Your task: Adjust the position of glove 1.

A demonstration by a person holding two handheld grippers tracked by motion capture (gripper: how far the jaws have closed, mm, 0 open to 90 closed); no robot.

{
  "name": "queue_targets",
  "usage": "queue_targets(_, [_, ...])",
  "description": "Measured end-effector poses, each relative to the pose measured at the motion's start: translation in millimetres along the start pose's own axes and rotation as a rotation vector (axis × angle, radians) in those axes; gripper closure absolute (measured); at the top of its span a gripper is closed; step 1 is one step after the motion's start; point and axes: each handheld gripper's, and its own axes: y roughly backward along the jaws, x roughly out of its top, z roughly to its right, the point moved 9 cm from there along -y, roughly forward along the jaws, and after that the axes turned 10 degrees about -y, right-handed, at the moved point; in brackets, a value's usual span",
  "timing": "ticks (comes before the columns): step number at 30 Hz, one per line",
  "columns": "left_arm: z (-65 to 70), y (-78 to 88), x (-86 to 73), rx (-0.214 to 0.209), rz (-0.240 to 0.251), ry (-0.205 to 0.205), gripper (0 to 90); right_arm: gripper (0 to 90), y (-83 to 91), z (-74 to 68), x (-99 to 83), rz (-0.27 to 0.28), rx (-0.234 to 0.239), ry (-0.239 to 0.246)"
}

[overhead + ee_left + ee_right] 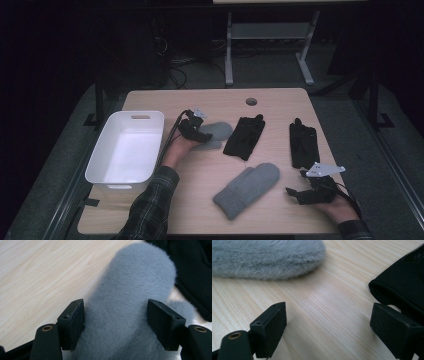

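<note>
Pale rectangular wooden table [220, 210] in a dark room. Right of white plastic bin [126, 150]: left gripper [200, 134] spread around fluffy grey mitten [130, 302]. Farther right: right gripper [300, 195], released, empty.

desk [200, 175]: pale wood grain; round hole [251, 101] near the far edge
bin [102, 165]: white plastic, on the left side of the desk; handle slot in the far wall
nearer grey mitten [248, 189]: lying slantwise, near the front
black gloves [244, 137], [303, 144]: two, flat, well apart
metal frame [270, 45]: on the floor beyond the desk
</note>
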Motion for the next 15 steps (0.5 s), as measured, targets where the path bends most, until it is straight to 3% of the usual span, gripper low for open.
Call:
queue_targets(3, [0.6, -2.5, -2.3, -0.009, -0.012, -0.005, 37.1, 13.7, 0.0, 0.0, 0.1, 0.001, 0.0, 0.001])
queue_targets(5, [2.9, -3.4, -2.4, -0.026, -0.008, 0.014, 48.8, 13.7, 0.0, 0.1, 0.0, 0.0, 0.0, 0.0])
queue_targets(7, [3.7, -3.3, -2.6, -0.026, -0.012, 0.008, 53.6, 13.7, 0.0, 0.0, 0.0, 0.0, 0.0, -0.001])
queue_targets(10, [4.6, -2.6, -1.8, -0.033, -0.01, 0.011, 68.4, 13.8, 0.0, 0.0, 0.0, 0.0, -0.001, -0.002])
queue_targets(15, [3.6, 1.9, 0.2, -0.036, -0.012, 0.042, 77.9, 13.8, 0.1, 0.2, 0.1, 0.0, -0.001, -0.005])
